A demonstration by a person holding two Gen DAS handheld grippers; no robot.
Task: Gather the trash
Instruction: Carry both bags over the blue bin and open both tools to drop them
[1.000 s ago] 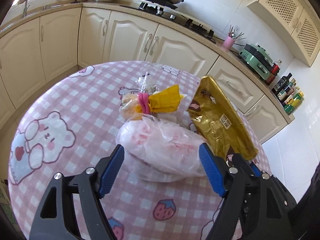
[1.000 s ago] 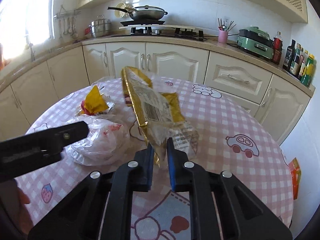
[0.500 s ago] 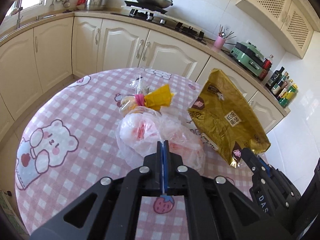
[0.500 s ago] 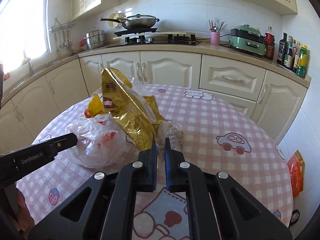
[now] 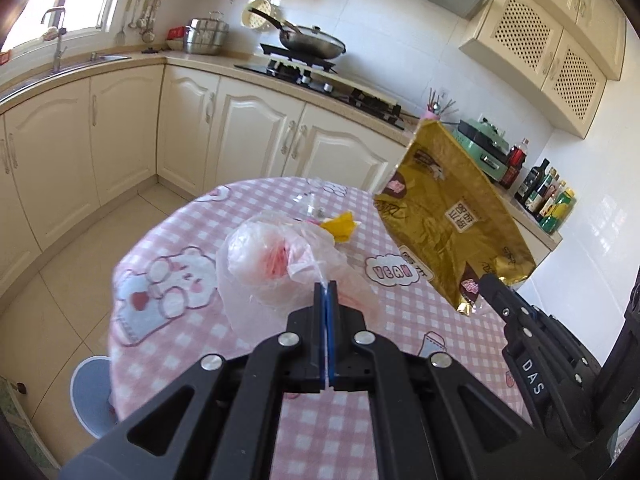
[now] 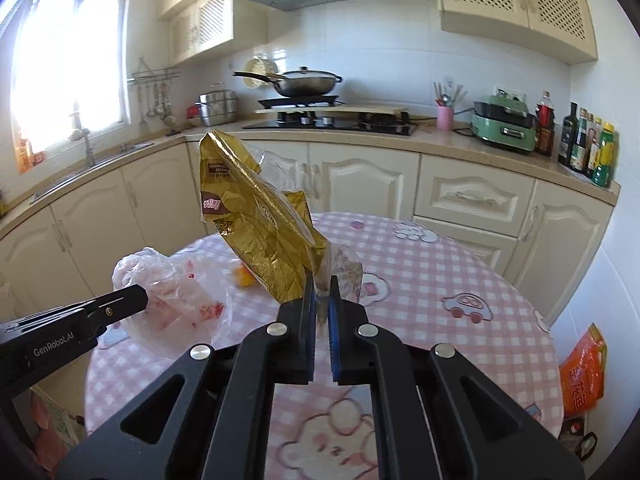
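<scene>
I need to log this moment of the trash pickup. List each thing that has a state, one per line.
Left tool: shut on the clear plastic bag.
Clear plastic bag: crumpled, pinched at its edge.
Right tool: shut on the gold snack bag.
Gold snack bag: held tilted above the table.
Yellow wrapper: lying on the table.

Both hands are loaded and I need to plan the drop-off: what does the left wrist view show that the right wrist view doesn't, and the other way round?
Only the left wrist view shows the tiled floor and a blue-grey stool tucked beside the table.

Only the right wrist view shows an orange bag on the floor past the table's right edge.

Both show the left gripper shut on the clear plastic bag, the right gripper shut on the gold wrapper, both lifted, and a yellow wrapper left on the pink checked table.
</scene>
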